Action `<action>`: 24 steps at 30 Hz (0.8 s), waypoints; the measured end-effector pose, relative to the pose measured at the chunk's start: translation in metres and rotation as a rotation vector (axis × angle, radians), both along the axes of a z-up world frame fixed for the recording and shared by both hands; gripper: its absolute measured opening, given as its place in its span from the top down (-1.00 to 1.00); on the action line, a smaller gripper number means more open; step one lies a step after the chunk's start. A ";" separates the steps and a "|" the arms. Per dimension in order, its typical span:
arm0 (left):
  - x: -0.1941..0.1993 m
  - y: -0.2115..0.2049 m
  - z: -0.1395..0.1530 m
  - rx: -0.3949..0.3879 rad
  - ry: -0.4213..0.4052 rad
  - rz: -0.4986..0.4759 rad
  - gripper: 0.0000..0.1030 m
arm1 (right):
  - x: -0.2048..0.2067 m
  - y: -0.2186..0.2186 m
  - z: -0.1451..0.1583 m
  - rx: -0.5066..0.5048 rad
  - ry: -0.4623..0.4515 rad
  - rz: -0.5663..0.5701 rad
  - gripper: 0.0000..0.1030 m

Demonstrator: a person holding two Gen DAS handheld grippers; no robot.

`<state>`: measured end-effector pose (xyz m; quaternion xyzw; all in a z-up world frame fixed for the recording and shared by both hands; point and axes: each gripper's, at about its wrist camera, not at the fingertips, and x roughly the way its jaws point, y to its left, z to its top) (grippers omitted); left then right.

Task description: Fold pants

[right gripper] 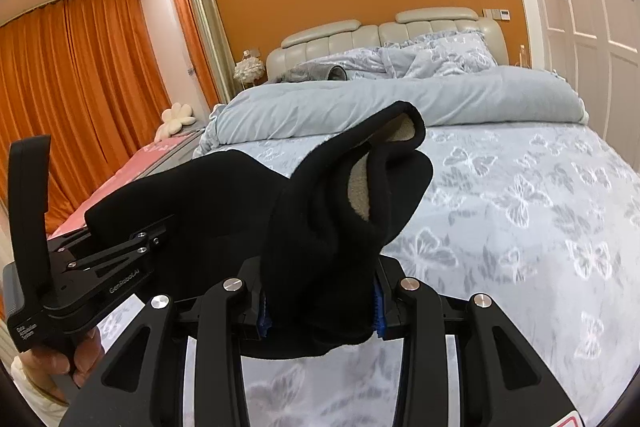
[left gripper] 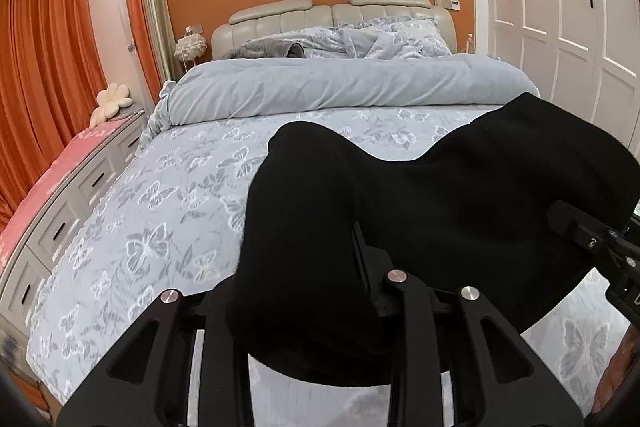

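Left gripper (left gripper: 316, 291): mine, low in the left wrist view; fabric bunched between the fingers and draped over them. Jaws pinching the black cloth, fingertips buried in it.
Right gripper (right gripper: 320, 307): mine too; blue pads (right gripper: 379, 311) pressed against a thick wad of cloth on both sides. Jaws clamped on it.
Pants (left gripper: 420, 195): black, fleecy, held up off the bed between my two grippers, sagging in the middle. From the right wrist view a pale fuzzy lining (right gripper: 360, 183) shows inside an open fold that stands up above my fingers.
Other tool in view: my left gripper shows at the left edge of the right wrist view (right gripper: 120, 251), shut on the far end of the same garment, a bare hand (right gripper: 60, 359) on its handle. My right gripper's linkage sits at the right edge of the left wrist view.
Bed sheet (left gripper: 168, 211): pale blue, butterfly print, beneath the pants.
Duvet (left gripper: 328, 87): light blue, rolled back across the bed toward the pillows (left gripper: 396, 39).
Headboard (left gripper: 320, 15): cream, padded, against an orange wall.
Left side: orange curtains (left gripper: 48, 75), a drawer unit (left gripper: 64, 219) with a flower-shaped cushion (left gripper: 112, 101) on top.
Right side: white wardrobe doors (left gripper: 560, 3).
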<state>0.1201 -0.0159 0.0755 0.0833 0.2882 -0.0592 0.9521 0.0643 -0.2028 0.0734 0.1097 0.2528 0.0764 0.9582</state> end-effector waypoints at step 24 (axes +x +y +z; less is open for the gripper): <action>0.134 -0.032 -0.064 0.013 0.036 0.030 0.46 | 0.132 -0.029 -0.063 -0.008 0.018 -0.023 0.32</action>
